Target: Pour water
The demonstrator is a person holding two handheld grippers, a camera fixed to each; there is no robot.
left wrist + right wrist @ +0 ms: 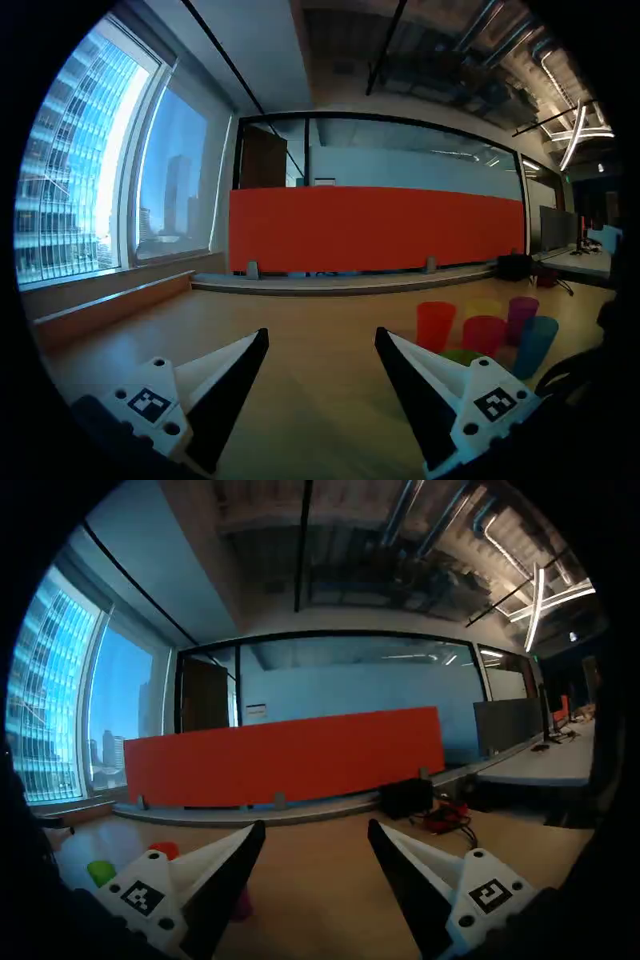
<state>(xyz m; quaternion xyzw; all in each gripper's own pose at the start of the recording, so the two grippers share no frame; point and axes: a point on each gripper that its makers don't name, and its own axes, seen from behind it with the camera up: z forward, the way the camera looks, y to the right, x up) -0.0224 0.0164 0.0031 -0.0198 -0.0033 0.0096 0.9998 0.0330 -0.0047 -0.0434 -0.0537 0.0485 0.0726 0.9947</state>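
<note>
In the left gripper view, my left gripper (322,336) is open over the wooden table (320,384), nothing between its fingers. A cluster of plastic cups stands to its right: an orange cup (434,325), a yellow cup (482,307), a purple cup (522,314), a pink cup (483,335), a blue cup (534,345) and a green cup (461,356) partly hidden behind the right finger. In the right gripper view, my right gripper (315,829) is open and empty. A green cup (101,872), a red cup (165,850) and a pink cup (242,904) peek around its left finger.
A long orange partition (376,228) runs across the back of the table. Large windows (80,184) line the left side. A black bag (406,798) with red cables lies at the back right, beside a desk with monitors (552,760).
</note>
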